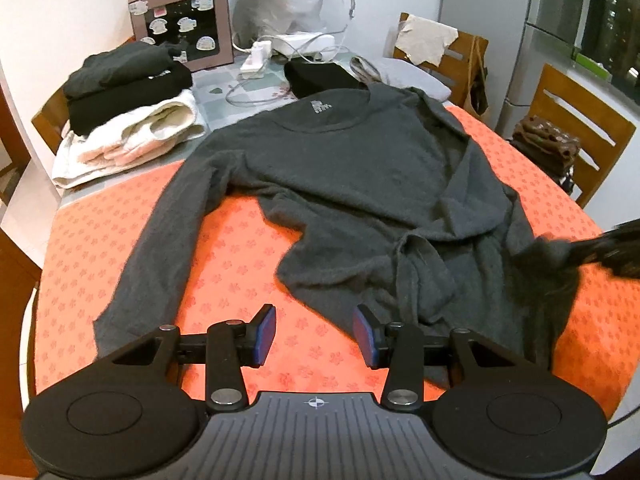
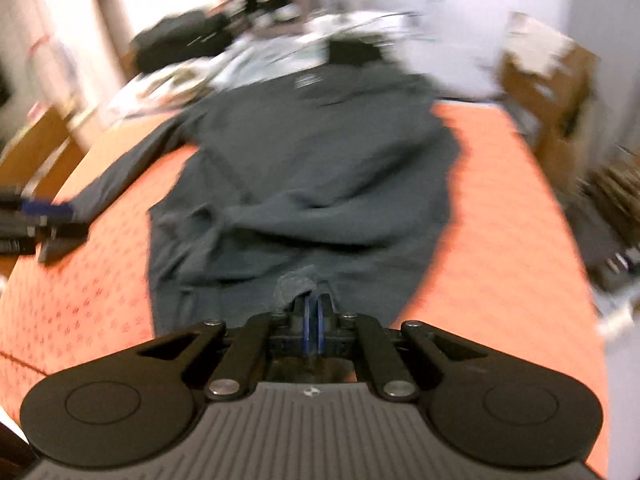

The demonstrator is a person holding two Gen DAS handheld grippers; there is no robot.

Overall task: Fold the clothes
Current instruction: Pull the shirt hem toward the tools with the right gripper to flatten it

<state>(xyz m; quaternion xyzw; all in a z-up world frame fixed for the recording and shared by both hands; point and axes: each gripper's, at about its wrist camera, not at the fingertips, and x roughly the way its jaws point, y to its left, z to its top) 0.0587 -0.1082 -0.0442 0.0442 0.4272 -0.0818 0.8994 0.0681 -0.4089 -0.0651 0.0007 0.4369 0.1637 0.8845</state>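
One dark grey sweater (image 1: 360, 168) lay rumpled on the orange table (image 1: 240, 240), left gripper (image 1: 315, 334) spread apart. Right gripper (image 2: 314, 312) clamped its hem; only the left view showed folded clothes (image 1: 128, 80) sharply.

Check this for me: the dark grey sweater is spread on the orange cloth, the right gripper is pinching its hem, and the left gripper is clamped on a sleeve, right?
Not quite. The left gripper is open and holds nothing, as the left wrist view shows. The rest stands: the right gripper pinches the sweater on the orange cloth.

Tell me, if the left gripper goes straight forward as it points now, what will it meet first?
Probably the dark grey sweater: the open left gripper points at its crumpled lower hem, beyond bare orange tablecloth. Depth is unclear.
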